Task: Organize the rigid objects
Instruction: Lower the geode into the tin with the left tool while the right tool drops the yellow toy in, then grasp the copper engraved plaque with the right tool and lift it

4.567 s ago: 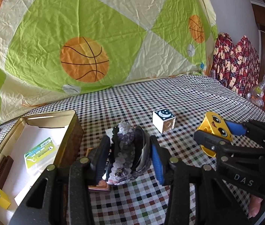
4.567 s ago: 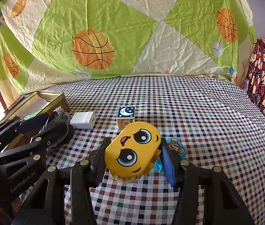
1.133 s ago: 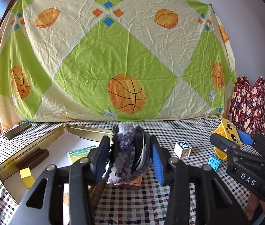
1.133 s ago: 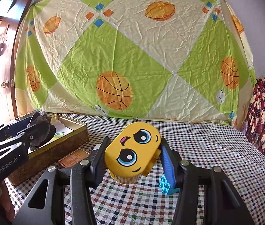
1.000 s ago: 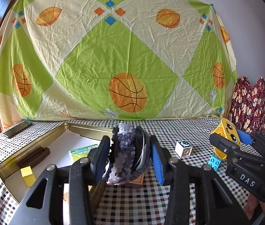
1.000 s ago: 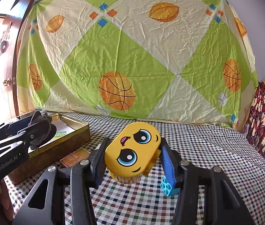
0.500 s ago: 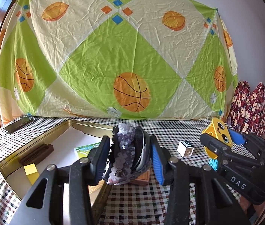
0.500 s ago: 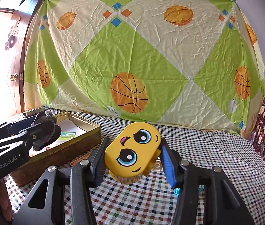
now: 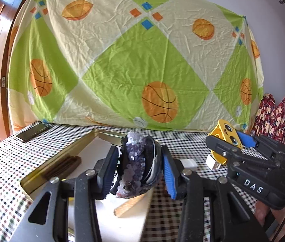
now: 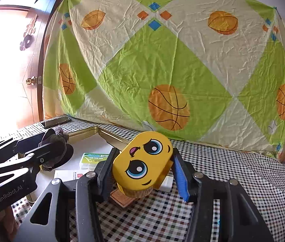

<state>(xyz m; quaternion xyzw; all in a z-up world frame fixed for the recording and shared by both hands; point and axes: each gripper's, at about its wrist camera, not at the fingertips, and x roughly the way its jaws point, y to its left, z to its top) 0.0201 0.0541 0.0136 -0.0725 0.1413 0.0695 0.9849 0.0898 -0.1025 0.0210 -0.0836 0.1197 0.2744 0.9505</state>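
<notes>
the left gripper [image 9: 140, 170] says "genrobot.ai" on its side, seen from the right wrist. its two claws are clamped on a purple crystal rock [image 9: 135, 165]. the rock hangs over the gold tin box [image 9: 65, 155], near the box's right edge. the right gripper [image 10: 142, 171] says "das" on its side, seen from the left wrist. its claws are clamped on a yellow box with a cartoon face [image 10: 143, 162], up in the air over the checked table [image 10: 243, 181], just past the tin's right edge.

inside the tin lie a brown comb-like bar [image 9: 62, 167], a small green and white packet [image 10: 94, 159] and a white card [image 10: 71, 175] with tiny red writing too small to read. a phone [image 9: 32, 132] lies at the table's far left corner. a white block [image 9: 188, 163] sits on the cloth between the grippers. the right half of the table is bare cloth, with lots of room.
</notes>
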